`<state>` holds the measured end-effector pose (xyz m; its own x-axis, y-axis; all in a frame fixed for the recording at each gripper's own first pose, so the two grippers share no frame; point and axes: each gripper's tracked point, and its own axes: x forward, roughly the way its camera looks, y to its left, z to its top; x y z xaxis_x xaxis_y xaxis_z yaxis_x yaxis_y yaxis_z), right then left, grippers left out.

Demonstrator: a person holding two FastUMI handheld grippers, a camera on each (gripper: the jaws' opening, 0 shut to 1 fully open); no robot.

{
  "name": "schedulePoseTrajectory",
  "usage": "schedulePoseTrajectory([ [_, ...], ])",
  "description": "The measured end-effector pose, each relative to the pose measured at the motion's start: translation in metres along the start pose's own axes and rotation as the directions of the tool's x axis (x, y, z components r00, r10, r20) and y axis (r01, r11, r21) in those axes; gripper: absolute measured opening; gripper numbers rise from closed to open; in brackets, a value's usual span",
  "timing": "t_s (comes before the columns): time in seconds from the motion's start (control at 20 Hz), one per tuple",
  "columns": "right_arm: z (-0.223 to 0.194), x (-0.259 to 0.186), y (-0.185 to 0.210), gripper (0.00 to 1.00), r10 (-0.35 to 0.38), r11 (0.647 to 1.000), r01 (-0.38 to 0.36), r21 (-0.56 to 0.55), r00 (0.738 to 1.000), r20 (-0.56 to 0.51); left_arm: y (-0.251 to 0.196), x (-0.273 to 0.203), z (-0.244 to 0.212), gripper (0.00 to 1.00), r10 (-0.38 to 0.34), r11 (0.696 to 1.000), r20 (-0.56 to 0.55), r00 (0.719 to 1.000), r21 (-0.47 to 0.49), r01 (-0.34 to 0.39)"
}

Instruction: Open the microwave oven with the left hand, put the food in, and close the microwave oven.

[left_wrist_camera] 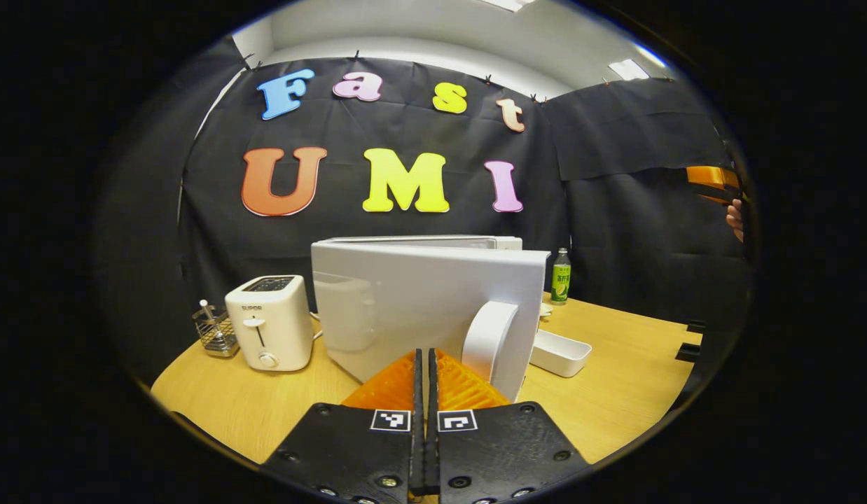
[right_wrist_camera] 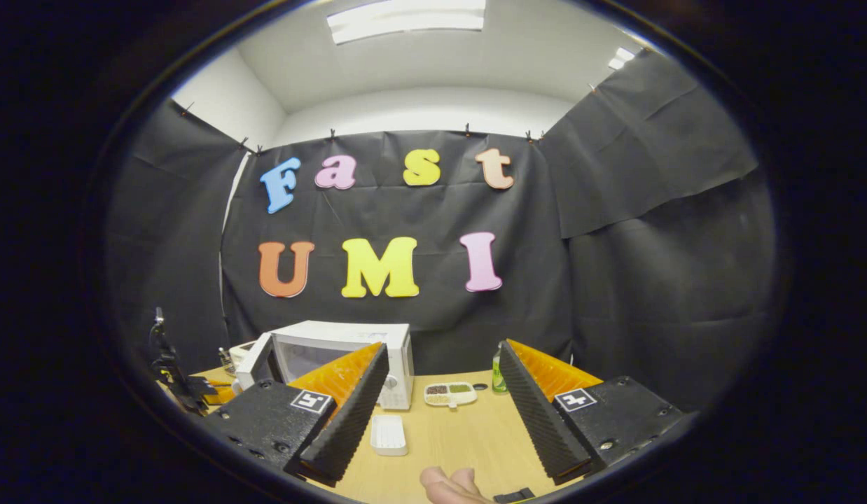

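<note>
The light wooden bench (left_wrist_camera: 615,364) has a smooth, pale grain surface and carries all the things. On it stands the white box-shaped microwave oven (right_wrist_camera: 349,350), made of smooth plastic and metal. Its flat white door (left_wrist_camera: 419,301) is swung partly open toward the left gripper view, and the curved white handle (left_wrist_camera: 486,336) stands out from the door's free edge. In the right gripper view the door (right_wrist_camera: 255,360) hangs open at the oven's left side.

The left gripper (left_wrist_camera: 425,371) is just in front of the door handle. Its ribbed fingers (left_wrist_camera: 461,388) are pressed together with nothing between them. The right gripper (right_wrist_camera: 444,413) is held well apart from the oven, and its fingers (right_wrist_camera: 349,420), with a fine ridged texture, are spread wide and hold nothing.

A white rounded toaster (left_wrist_camera: 269,322) with a front lever stands left of the oven, and a small wire basket (left_wrist_camera: 215,332) is just beside it. A white rectangular plastic tray (left_wrist_camera: 559,351) lies on the bench right of the door. The food, a white divided dish (right_wrist_camera: 449,393) with dark and green portions, lies on the bench to the right of the oven. A small green bottle (left_wrist_camera: 560,276) stands upright near the wall. Some fingertips of a hand (right_wrist_camera: 451,484) show at the lower edge of the right gripper view.
</note>
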<state>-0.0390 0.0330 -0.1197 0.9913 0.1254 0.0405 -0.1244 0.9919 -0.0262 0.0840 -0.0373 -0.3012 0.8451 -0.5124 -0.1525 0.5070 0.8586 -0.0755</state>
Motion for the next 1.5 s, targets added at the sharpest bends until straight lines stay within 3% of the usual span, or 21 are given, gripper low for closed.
schedulePoseTrajectory([
  [0.5, -0.021, 0.015, 0.004, 0.92, 0.048, 0.998, -0.049, -0.047, 0.999, -0.017, -0.037, 0.071, 0.001, 0.00, -0.042, 0.999, 0.020, 0.999, 0.022, 0.042],
  [0.55, -0.025, 0.017, 0.006, 1.00, 0.058, 0.997, -0.059, -0.044, 0.998, -0.026, -0.040, 0.077, 0.001, 0.00, -0.042, 0.999, 0.024, 0.999, 0.012, 0.042],
  [0.6, -0.029, 0.021, 0.005, 1.00, 0.063, 0.997, -0.064, -0.038, 0.997, -0.033, -0.042, 0.084, -0.001, 0.00, -0.041, 0.999, 0.022, 0.999, 0.000, 0.041],
  [0.65, -0.031, 0.025, 0.005, 0.92, 0.066, 0.997, -0.067, -0.034, 0.997, -0.035, -0.044, 0.091, 0.001, 0.00, -0.034, 0.999, 0.031, 0.999, -0.003, 0.034],
  [0.7, -0.034, 0.029, 0.002, 1.00, 0.062, 0.997, -0.063, -0.033, 0.997, -0.043, -0.045, 0.098, 0.005, 0.00, -0.018, 1.000, 0.050, 0.999, 0.010, 0.018],
  [0.75, -0.036, 0.032, -0.001, 0.92, 0.050, 0.998, -0.052, -0.027, 0.998, -0.049, -0.047, 0.105, 0.006, 0.00, -0.008, 1.000, 0.059, 0.998, 0.026, 0.006],
  [0.8, -0.037, 0.035, -0.004, 0.91, 0.043, 0.999, -0.044, -0.022, 0.998, -0.053, -0.049, 0.113, 0.005, 0.00, 0.001, 0.999, 0.062, 0.998, 0.041, -0.004],
  [0.85, -0.037, 0.039, -0.005, 0.92, 0.039, 0.999, -0.040, -0.023, 0.998, -0.055, -0.051, 0.120, 0.006, 0.00, 0.007, 0.998, 0.069, 0.998, 0.055, -0.011],
  [0.9, -0.037, 0.041, -0.007, 1.00, 0.035, 0.999, -0.037, -0.029, 0.998, -0.057, -0.052, 0.132, 0.006, 0.00, 0.011, 0.998, 0.069, 0.998, 0.065, -0.016],
  [1.05, -0.040, 0.047, -0.014, 1.00, 0.021, 0.998, -0.024, -0.050, 0.998, -0.061, -0.060, 0.161, 0.006, 0.00, 0.004, 0.999, 0.058, 0.998, 0.050, -0.006],
  [1.1, -0.039, 0.050, -0.016, 0.92, 0.020, 0.998, -0.023, -0.052, 0.998, -0.057, -0.061, 0.171, 0.007, 0.00, 0.005, 0.999, 0.057, 0.998, 0.041, -0.007],
  [1.15, -0.039, 0.052, -0.020, 0.92, 0.015, 0.998, -0.018, -0.054, 0.998, -0.058, -0.061, 0.180, 0.010, 0.00, 0.014, 0.999, 0.058, 0.998, 0.038, -0.016],
  [1.2, -0.039, 0.053, -0.024, 1.00, 0.008, 0.998, -0.011, -0.054, 0.998, -0.061, -0.061, 0.191, 0.012, 0.00, 0.020, 0.999, 0.059, 0.998, 0.036, -0.022],
  [1.25, -0.039, 0.056, -0.028, 0.92, 0.004, 0.999, -0.007, -0.054, 0.998, -0.061, -0.063, 0.200, 0.014, 0.00, 0.022, 0.999, 0.060, 0.998, 0.031, -0.024],
  [1.3, -0.039, 0.058, -0.032, 1.00, 0.000, 0.999, -0.003, -0.052, 0.998, -0.062, -0.065, 0.208, 0.016, 0.00, 0.024, 0.999, 0.060, 0.998, 0.030, -0.026],
  [1.5, -0.044, 0.067, -0.046, 1.00, -0.005, 0.998, 0.000, -0.065, 0.997, -0.075, -0.071, 0.243, 0.022, 0.00, 0.036, 0.999, 0.058, 0.998, -0.001, -0.036],
])
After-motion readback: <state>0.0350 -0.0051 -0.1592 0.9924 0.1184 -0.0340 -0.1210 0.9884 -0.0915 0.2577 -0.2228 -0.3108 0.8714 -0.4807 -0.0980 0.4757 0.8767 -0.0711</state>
